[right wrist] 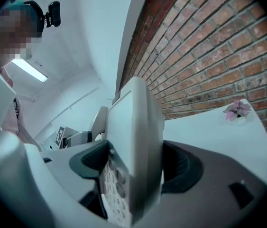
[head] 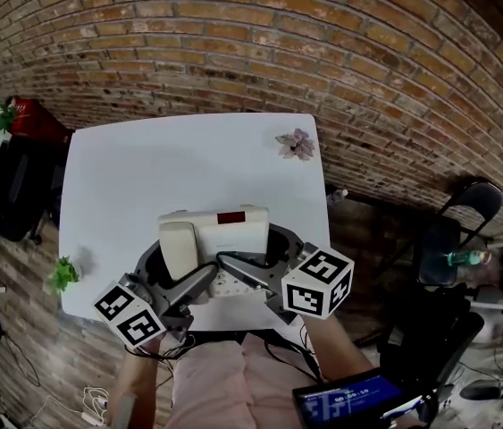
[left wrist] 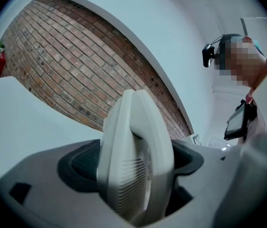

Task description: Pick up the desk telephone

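White desk telephone (head: 220,232) clamped between both hand-held grippers (head: 172,273) (head: 267,257).

Soft light, fisheye edges, perhaps motion-blurred

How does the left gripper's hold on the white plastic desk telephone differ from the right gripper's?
The left gripper clamps the white plastic desk telephone at its handset side, the grille between its jaws; the right gripper clamps the keypad side. In the head view the left gripper enters from lower left, the right gripper from lower right. Both are shut on it.
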